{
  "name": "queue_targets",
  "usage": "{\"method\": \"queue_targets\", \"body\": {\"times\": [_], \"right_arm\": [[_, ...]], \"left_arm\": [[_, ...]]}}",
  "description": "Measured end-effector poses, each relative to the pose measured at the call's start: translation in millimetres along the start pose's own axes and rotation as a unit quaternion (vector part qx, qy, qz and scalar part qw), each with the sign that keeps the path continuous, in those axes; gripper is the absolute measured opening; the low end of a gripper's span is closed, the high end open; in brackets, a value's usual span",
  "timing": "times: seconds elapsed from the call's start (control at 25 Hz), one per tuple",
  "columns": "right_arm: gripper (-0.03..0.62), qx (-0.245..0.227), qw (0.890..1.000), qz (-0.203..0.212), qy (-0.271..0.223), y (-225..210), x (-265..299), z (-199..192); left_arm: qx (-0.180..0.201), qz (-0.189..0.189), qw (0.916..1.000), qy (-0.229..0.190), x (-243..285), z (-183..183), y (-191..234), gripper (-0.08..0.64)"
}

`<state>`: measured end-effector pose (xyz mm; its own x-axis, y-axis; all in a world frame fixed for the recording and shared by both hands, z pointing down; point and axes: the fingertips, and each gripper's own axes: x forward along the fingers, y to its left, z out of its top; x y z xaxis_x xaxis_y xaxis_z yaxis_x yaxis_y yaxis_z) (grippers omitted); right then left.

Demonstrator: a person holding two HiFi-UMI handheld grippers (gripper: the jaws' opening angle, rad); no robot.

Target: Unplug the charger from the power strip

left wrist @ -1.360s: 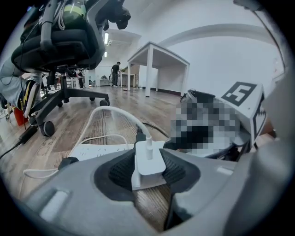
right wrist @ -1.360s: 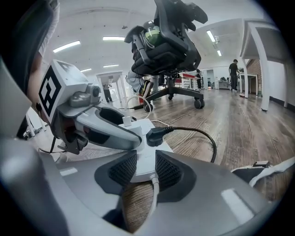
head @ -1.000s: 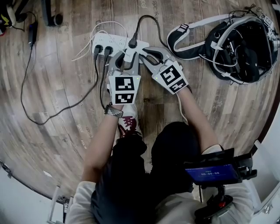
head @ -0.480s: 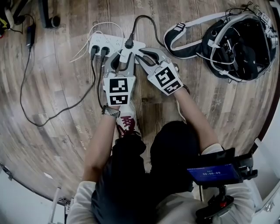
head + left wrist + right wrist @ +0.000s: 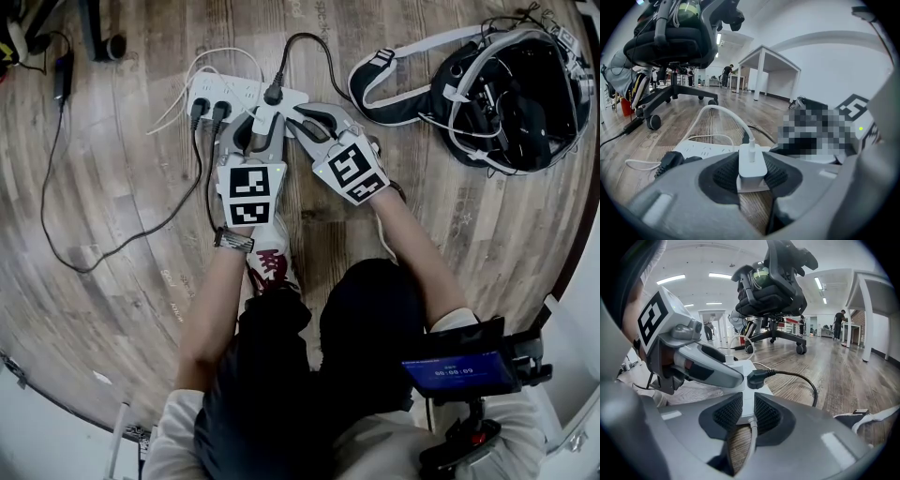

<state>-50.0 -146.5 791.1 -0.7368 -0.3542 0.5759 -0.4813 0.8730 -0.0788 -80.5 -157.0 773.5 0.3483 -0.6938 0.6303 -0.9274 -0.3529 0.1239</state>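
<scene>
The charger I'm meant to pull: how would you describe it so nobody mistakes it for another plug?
On the wooden plank floor lies a long white power strip, one end clamped by the right gripper. The small white block-shaped charger stands on it, between the pads of the left gripper. It alone is white and boxy, with a white cable; the other plugs are black.

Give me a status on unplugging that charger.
Done: both grips are set. The left gripper is closed on the charger, and the right gripper clamps the end of the strip, likely to hold it down. In hand: the pull itself; the charger sits flush on the strip, no gap showing. Left: draw the charger clear of its socket.
</scene>
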Motion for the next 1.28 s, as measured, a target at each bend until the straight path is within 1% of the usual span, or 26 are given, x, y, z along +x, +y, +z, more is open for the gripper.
{"method": "queue_targets", "body": {"times": [0.12, 0.32, 0.56, 0.76, 0.8, 0.84, 0.92, 1.0, 1.04, 1.16, 1.2, 1.24, 1.28], "right_arm": [[0.078, -0.002, 1.000, 0.001, 0.012, 0.7, 0.1, -0.9], [0.078, 0.000, 1.000, 0.002, 0.014, 0.6, 1.3, -2.2], [0.078, -0.010, 1.000, -0.004, 0.026, -0.9, 1.2, -3.5], [0.078, -0.010, 1.000, 0.000, 0.029, 0.6, 2.2, -2.8], [0.078, -0.011, 1.000, 0.000, 0.029, 0.7, 2.2, -2.5], [0.078, -0.011, 1.000, 0.001, 0.028, 0.8, 2.1, -2.4], [0.078, -0.009, 1.000, 0.002, 0.025, 1.5, 2.3, -1.9], [0.078, -0.009, 1.000, 0.001, 0.022, 1.5, 2.1, -1.2], [0.078, -0.009, 1.000, 0.000, 0.023, 1.2, 1.9, -0.9], [0.078, -0.009, 1.000, 0.001, 0.022, 1.5, 2.0, -0.7], [0.078, -0.010, 1.000, 0.001, 0.023, 1.5, 2.1, -0.6], [0.078, -0.011, 1.000, 0.001, 0.024, 1.3, 2.2, -0.4], [0.078, -0.011, 1.000, 0.001, 0.025, 1.1, 2.2, -0.3]], "left_arm": [[0.005, 0.006, 0.9999, 0.008, -0.4, -0.7, 0.2, 0.140], [0.018, 0.015, 0.9996, 0.014, 1.1, -1.0, -1.2, 0.140], [0.018, 0.014, 0.9996, 0.017, 2.8, -2.6, -1.6, 0.140], [0.056, 0.020, 0.9981, 0.019, 1.9, -2.2, -3.6, 0.138], [0.054, 0.018, 0.9982, 0.020, 1.9, -2.1, -3.3, 0.140], [0.044, 0.014, 0.9987, 0.021, 1.9, -2.2, -2.3, 0.140], [0.010, 0.003, 0.9997, 0.023, 1.7, -2.4, 0.8, 0.140], [-0.008, -0.003, 0.9996, 0.025, 1.1, -1.8, 2.5, 0.140], [-0.006, -0.002, 0.9997, 0.025, 0.9, -1.4, 2.5, 0.140], [0.032, 0.008, 0.9991, 0.026, 0.7, -1.3, -0.1, 0.140], [0.035, 0.009, 0.9990, 0.026, 0.8, -1.6, -0.4, 0.140], [0.026, 0.006, 0.9994, 0.024, 0.8, -1.7, 0.1, 0.140], [0.006, 0.001, 0.9998, 0.021, 0.7, -1.5, 1.3, 0.140]]}}
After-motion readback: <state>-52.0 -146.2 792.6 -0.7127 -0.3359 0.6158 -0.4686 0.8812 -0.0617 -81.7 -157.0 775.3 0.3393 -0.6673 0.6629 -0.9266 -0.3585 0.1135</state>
